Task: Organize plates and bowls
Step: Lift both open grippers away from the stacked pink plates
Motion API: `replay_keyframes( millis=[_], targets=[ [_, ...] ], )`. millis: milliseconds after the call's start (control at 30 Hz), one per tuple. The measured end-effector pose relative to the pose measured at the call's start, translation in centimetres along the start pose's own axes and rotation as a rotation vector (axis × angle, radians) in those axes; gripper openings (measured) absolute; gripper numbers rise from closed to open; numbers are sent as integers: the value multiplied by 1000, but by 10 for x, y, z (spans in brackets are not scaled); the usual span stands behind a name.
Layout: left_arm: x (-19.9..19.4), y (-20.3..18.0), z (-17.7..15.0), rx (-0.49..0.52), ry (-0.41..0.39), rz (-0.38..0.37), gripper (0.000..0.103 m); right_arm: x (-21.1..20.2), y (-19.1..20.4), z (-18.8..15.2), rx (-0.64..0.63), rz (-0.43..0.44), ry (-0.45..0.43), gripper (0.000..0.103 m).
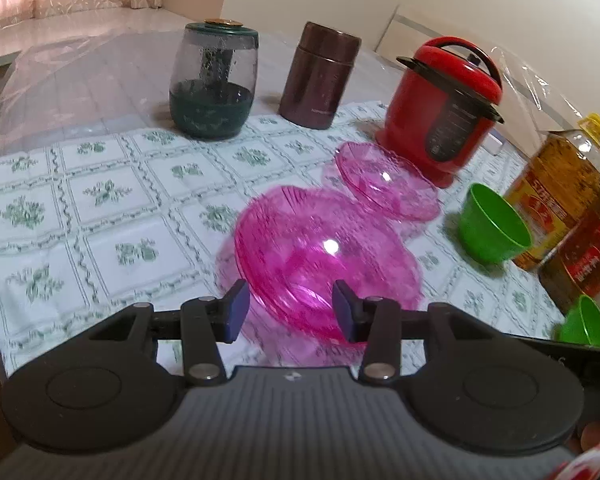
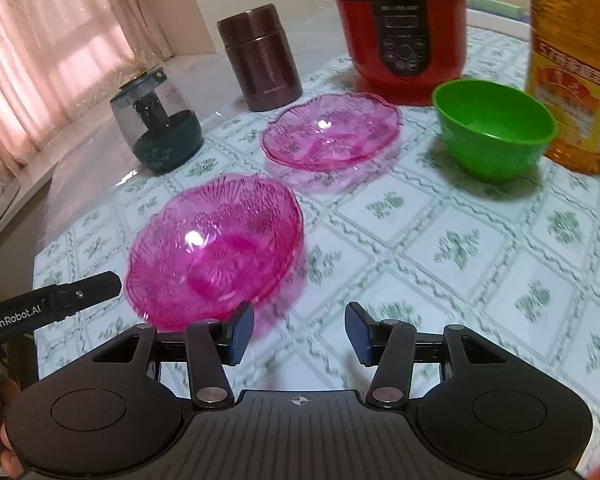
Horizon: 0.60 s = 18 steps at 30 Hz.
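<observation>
The left gripper (image 1: 291, 307) stood with its blue pads partly apart and nothing clamped between them; through the gap showed the near rim of the stacked pink bowls (image 1: 324, 256), which lay on the tablecloth (image 1: 100, 200) just ahead of the fingertips. The right gripper (image 2: 300, 330) was likewise partly open and held nothing, its pads over bare cloth, with the same stack (image 2: 216, 256) just off its left finger. The nose of the left tool reached into the right wrist view at the stack's near left edge.

Beyond the stack, apart from it by a narrow strip of cloth, sat a second pink dish (image 2: 332, 132). To its right stood a green bowl (image 2: 494, 128), close against an oil bottle (image 2: 572, 80). Another green bowl (image 1: 584, 322) showed at the right edge of the left wrist view, near a second bottle (image 1: 584, 260). Behind the dishes stood a red cooker (image 2: 400, 36), a brown canister (image 2: 260, 60) and a glass jar (image 2: 156, 120) with a dark green base.

Open cloth lay wide to the left of the stack and in front of the green bowl; the back and right side were crowded
</observation>
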<state>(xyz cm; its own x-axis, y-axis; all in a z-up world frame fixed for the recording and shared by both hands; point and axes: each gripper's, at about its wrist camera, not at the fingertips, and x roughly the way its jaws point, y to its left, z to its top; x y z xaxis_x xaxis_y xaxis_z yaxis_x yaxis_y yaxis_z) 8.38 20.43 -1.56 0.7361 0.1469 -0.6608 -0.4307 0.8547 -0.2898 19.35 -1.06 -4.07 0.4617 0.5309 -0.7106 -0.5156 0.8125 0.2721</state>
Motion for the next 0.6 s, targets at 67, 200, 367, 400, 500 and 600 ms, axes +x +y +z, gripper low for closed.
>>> replay_keyframes(
  millis=[67, 200, 367, 400, 500, 600],
  targets=[
    [-6, -2, -5, -4, 6, -8, 41, -8, -2, -6, 9, -8, 1, 51],
    [-17, -7, -13, -4, 8, -19, 41, -22, -6, -16, 20, -24, 0, 51],
    [-26, -13, -20, 3, 9, -33, 41, -36, -9, -25, 23, -33, -2, 52],
    [-27, -14, -21, 5, 9, -35, 41, -37, -9, -26, 25, -35, -2, 52],
    [-30, -17, -22, 10, 6, -44, 41, -43, -11, -28, 25, -39, -6, 52],
    [-32, -21, -22, 15, 4, -52, 41, -48, -13, -30, 22, -41, -12, 52]
  ],
)
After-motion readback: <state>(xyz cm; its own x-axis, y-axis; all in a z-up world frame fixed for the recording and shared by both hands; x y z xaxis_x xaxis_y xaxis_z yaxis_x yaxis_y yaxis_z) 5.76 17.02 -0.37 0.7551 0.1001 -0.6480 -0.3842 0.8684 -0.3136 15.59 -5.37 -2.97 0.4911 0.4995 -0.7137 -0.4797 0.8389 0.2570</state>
